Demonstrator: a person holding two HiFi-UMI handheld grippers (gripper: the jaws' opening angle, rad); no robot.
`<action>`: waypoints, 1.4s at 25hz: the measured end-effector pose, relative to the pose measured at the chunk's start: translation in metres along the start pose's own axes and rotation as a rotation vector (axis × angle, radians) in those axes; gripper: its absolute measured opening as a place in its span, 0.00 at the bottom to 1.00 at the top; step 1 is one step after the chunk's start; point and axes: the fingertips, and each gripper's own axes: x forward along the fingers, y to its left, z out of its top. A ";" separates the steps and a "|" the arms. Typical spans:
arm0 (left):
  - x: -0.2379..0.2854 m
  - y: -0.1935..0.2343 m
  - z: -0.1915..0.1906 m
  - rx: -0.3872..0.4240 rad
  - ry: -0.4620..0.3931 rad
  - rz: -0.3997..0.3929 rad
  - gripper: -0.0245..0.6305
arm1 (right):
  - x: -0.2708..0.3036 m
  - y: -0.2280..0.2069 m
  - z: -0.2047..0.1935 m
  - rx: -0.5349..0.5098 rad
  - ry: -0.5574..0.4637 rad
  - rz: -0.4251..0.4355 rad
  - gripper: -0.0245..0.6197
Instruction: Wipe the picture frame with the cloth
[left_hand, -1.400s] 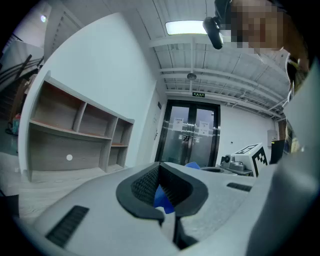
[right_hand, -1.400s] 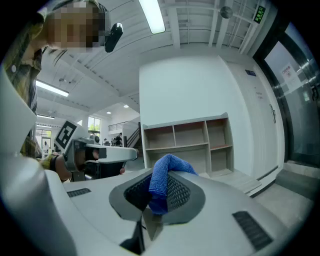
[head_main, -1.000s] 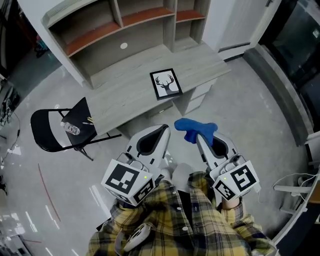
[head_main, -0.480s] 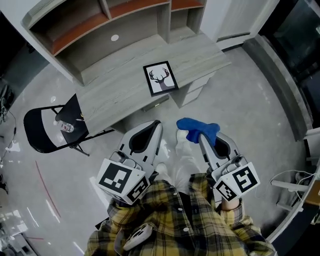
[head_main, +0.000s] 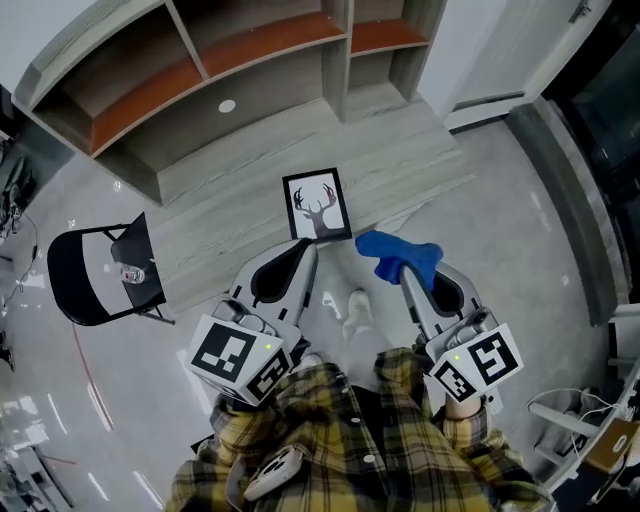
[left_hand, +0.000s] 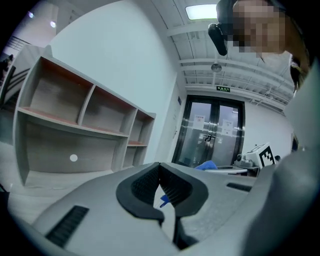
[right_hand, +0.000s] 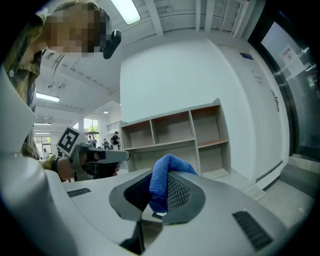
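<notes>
Grey wood bench (head_main: 225, 235) with a shelf unit (head_main: 250, 70) behind it, upper half of the head view; black chair (head_main: 95, 275) at left on a shiny floor. Picture frame (head_main: 317, 205) with a deer print lies flat near the bench's front edge, centre of view. Right claw (head_main: 403, 275) is clenched on the blue cloth (head_main: 397, 253), which bunches out past the tips. Left claw (head_main: 306, 247) is clenched with nothing in it, its tip just below the frame's lower edge.

Step looks like the approach: cloth carried in, no wiping yet, cloth still beside the frame and not on it. Next move likely calls for swinging the cloth left and down onto the glass, maybe with the left claw steadying the frame.

Versus the earlier frames: bench and frame sit lower and closer to both claws; the person has closed in. Grip on the cloth is unchanged.
</notes>
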 end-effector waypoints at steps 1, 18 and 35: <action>0.012 0.005 0.007 -0.001 -0.009 0.018 0.04 | 0.008 -0.012 0.006 -0.004 0.000 0.013 0.10; 0.073 0.078 0.020 -0.089 -0.039 0.298 0.04 | 0.107 -0.087 0.018 -0.002 0.102 0.254 0.10; 0.085 0.223 0.042 -0.111 0.065 0.098 0.04 | 0.252 -0.035 0.023 0.022 0.132 0.090 0.10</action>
